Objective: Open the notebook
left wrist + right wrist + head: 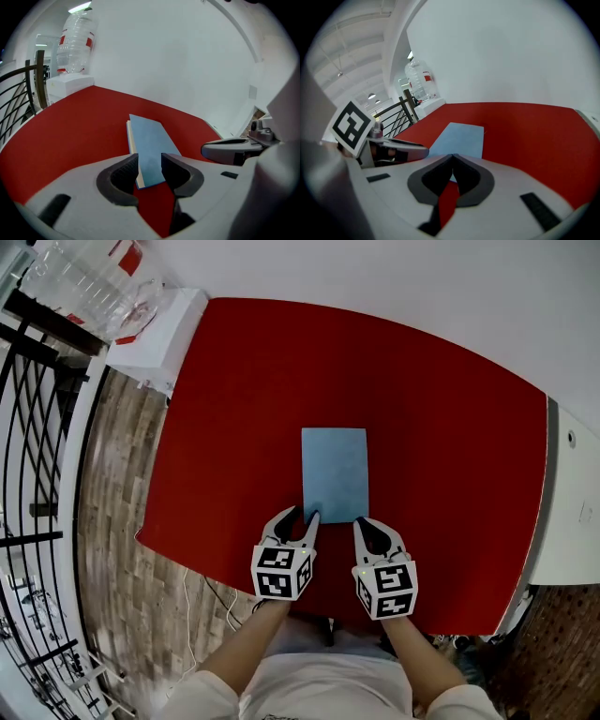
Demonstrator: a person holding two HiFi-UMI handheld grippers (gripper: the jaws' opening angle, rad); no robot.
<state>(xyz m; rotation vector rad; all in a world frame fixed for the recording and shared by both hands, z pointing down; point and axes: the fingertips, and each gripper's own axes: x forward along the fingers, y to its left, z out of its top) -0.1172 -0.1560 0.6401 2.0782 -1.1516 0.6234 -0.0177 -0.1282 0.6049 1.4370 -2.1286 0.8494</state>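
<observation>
Closed notebook [335, 474] was framed at its near corner by the spread left claw [302, 516], seemingly for opening; right claw [362, 523] was pressed together, empty.

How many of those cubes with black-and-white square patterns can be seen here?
2. The left cube rides on the left gripper; the right cube rides on the right gripper beside it. None seems hidden.
</observation>
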